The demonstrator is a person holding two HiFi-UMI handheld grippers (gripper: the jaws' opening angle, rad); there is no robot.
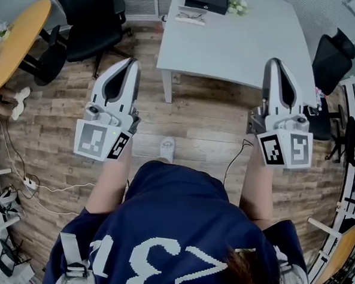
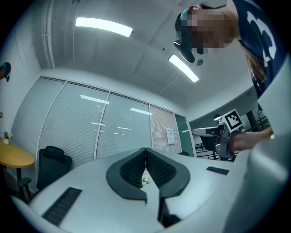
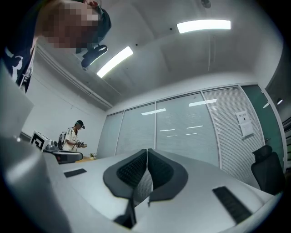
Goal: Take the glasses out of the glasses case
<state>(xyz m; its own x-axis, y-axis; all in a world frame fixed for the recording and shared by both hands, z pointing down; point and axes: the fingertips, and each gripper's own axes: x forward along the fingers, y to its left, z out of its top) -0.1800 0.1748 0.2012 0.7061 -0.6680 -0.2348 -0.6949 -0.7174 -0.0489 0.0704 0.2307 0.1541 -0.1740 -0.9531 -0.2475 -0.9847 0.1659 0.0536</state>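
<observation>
Black, boxy glasses case [image 1: 205,0] is sitting at the far edge of the pale grey tabletop [image 1: 243,44], with a small bunch of white flowers [image 1: 237,5] just beside it. Right by the case, on the near side, there's what looks like a pair of thin-framed glasses [image 1: 191,16] lying flat on the tabletop. Can't tell from here whether the case is open or closed, it's too small in the head view.

Both tools are held up over the wood-plank floor [image 1: 200,119], well short of the case, and aimed roughly toward the tabletop. The left white two-jaw tool [image 1: 133,63] has its dark ribbed pads pressed together at the tips with nothing pinched in them. Same deal on the right white two-jaw tool [image 1: 273,62]: pads meeting, nothing held.

Off to the left there's a black office chair [image 1: 92,23] next to a round yellow table [image 1: 16,34]. In the right gripper view another person in a cap [image 3: 72,136] stands far off.
</observation>
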